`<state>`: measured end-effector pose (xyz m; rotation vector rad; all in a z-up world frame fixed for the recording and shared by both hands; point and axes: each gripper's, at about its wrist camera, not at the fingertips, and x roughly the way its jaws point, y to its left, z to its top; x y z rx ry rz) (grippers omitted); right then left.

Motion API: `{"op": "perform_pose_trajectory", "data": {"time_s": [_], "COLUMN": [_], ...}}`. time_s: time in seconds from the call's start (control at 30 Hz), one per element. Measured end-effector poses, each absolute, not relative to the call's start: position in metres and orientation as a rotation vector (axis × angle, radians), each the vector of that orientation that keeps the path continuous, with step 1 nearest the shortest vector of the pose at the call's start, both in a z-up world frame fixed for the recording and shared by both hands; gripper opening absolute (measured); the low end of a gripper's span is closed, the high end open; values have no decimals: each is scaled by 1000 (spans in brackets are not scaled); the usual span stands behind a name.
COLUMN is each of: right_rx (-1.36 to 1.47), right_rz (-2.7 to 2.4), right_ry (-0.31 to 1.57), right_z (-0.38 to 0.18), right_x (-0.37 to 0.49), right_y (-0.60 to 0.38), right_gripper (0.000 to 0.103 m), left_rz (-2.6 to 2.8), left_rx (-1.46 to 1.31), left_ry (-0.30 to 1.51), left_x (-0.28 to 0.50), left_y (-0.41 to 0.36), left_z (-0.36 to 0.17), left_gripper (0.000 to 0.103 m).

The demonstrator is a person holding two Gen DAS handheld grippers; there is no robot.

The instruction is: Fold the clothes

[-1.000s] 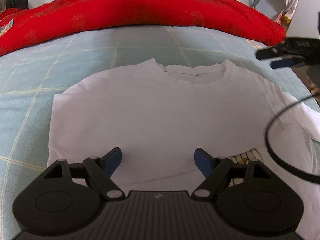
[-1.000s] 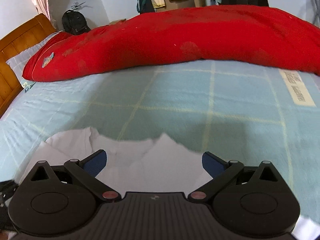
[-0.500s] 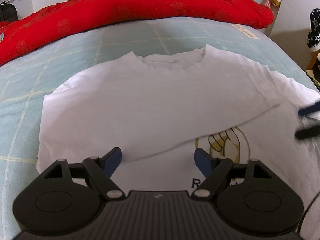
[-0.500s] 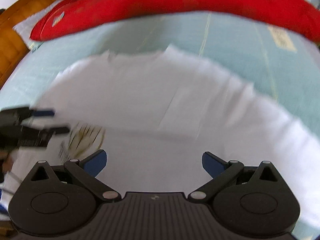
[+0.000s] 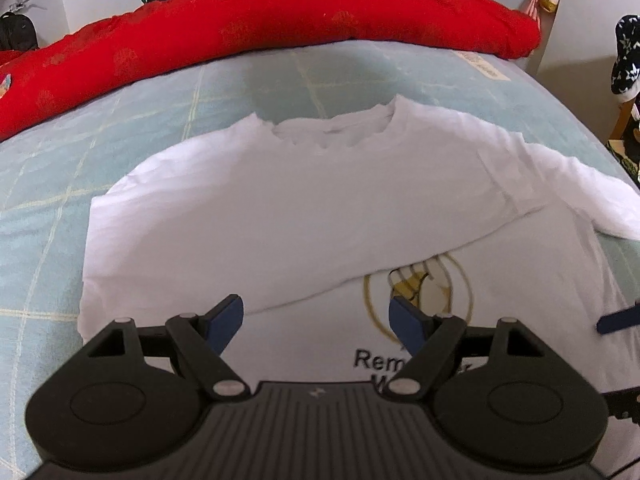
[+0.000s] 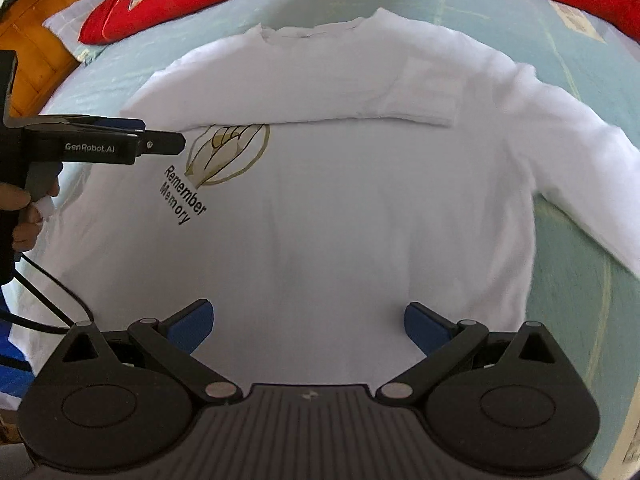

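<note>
Both claws hang released and empty — the left claw (image 5: 316, 320) and the right claw (image 6: 308, 326) — over the white T-shirt (image 6: 340, 208), which lies flat on the bed (image 5: 240, 92) just ahead of each, one sleeve (image 6: 320, 108) folded across its chest beyond the right claw.
</note>
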<state>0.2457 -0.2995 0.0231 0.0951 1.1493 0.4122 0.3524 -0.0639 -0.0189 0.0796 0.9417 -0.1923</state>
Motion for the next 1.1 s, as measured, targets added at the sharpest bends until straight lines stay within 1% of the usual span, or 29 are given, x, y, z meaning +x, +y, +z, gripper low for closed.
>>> {"op": "perform_pose_trajectory", "data": {"time_s": [0.23,0.37,0.6,0.8,0.97,1.1], "right_rx": [245,378,660,962,1195,1323], "right_rz": [362,289,34,-177,-259,-302], "right_ry": [1158,1110,961,809,683,569], "right_z": [18,25,27,8,-16,-30], "right_x": [229,224,215,187,164,155], "right_y": [-326,-363,-471,-562,-608,-628], "right_gripper": [103,103,103,103,103,103], "left_rz": [-234,-279,-382,-451,-489,-498], "left_rx": [89,103,103,136,148,171], "left_ry": [932,921,927,935,947,949], "left_x": [362,366,372,374,373,375], "left_y": [-93,-119,-179,-228,-259,-279], "left_z": [-6,1,2,-3,-6,-12], "left_gripper": [80,80,80,80,80,80]}}
